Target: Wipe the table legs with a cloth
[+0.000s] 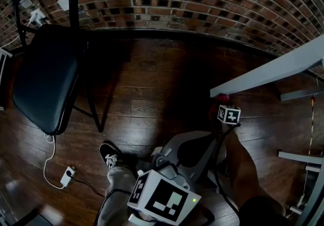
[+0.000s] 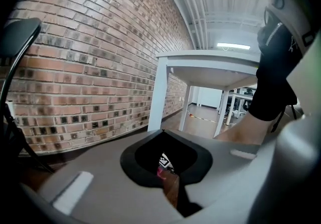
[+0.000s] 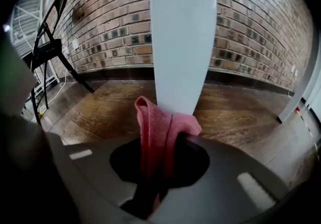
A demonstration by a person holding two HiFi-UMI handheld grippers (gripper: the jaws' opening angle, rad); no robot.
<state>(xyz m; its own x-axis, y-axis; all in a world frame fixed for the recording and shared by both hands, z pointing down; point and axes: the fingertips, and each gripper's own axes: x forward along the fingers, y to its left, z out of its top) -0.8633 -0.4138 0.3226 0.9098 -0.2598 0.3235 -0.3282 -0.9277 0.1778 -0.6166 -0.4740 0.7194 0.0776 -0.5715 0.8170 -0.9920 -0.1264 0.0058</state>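
Pink cloth [image 3: 156,122] is pressing against the white table leg [image 3: 183,37], pinched in the right gripper [image 3: 159,165] — firm contact and long lengthwise strokes should be serving best here; the left gripper [image 2: 173,190] is idling closed, empty

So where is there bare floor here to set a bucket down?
The widest bare floor lies between the black chair and the white table, below the brick wall. It's crowded by the charger and shoe, and under the table.

one chair [image 1: 45,78], one table [image 1: 273,70], one pink cloth [image 3: 158,122], two grippers [image 2: 171,188] [image 3: 160,162].
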